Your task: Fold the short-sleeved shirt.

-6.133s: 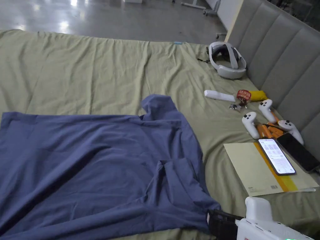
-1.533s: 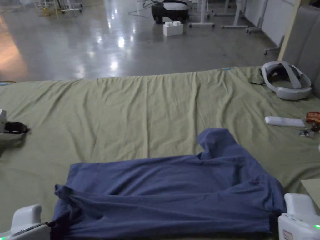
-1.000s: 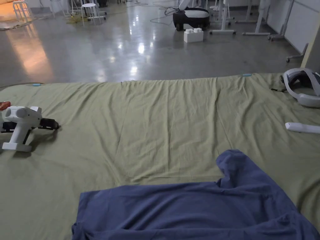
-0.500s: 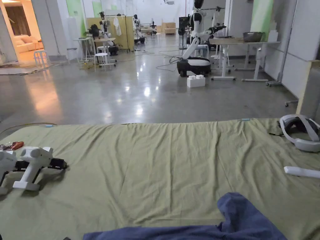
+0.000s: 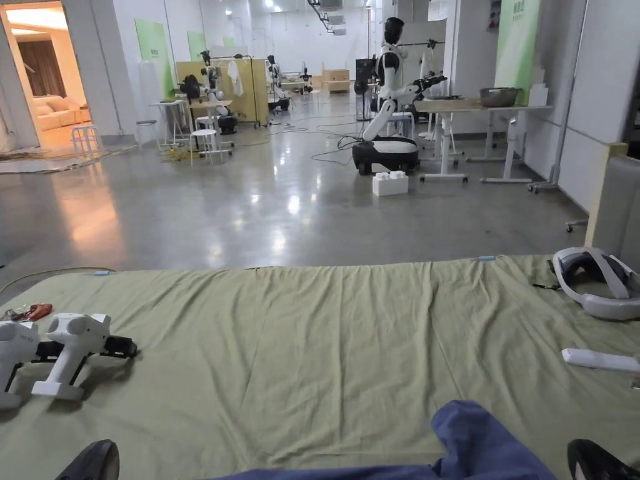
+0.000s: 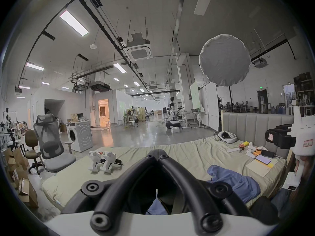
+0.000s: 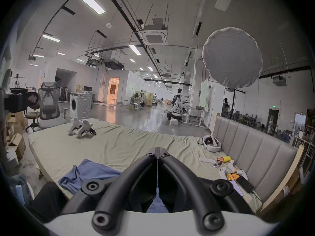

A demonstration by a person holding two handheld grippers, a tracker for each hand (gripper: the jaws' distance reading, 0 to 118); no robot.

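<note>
Since the earlier frame, both grippers had lifted the blue shirt (image 6: 235,181) edge off the green sheet (image 5: 325,350); left gripper (image 6: 157,156) and right gripper (image 7: 157,152) jaws were closed, each pinching fabric.

One blue shirt (image 5: 481,444), two spare grippers (image 5: 53,353), one headset (image 5: 594,290).

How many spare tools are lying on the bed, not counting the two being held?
2. Both lie side by side near the left edge of the bed sheet: the inner spare tool, and the outer spare tool, partly cut off by the picture's border.
</note>
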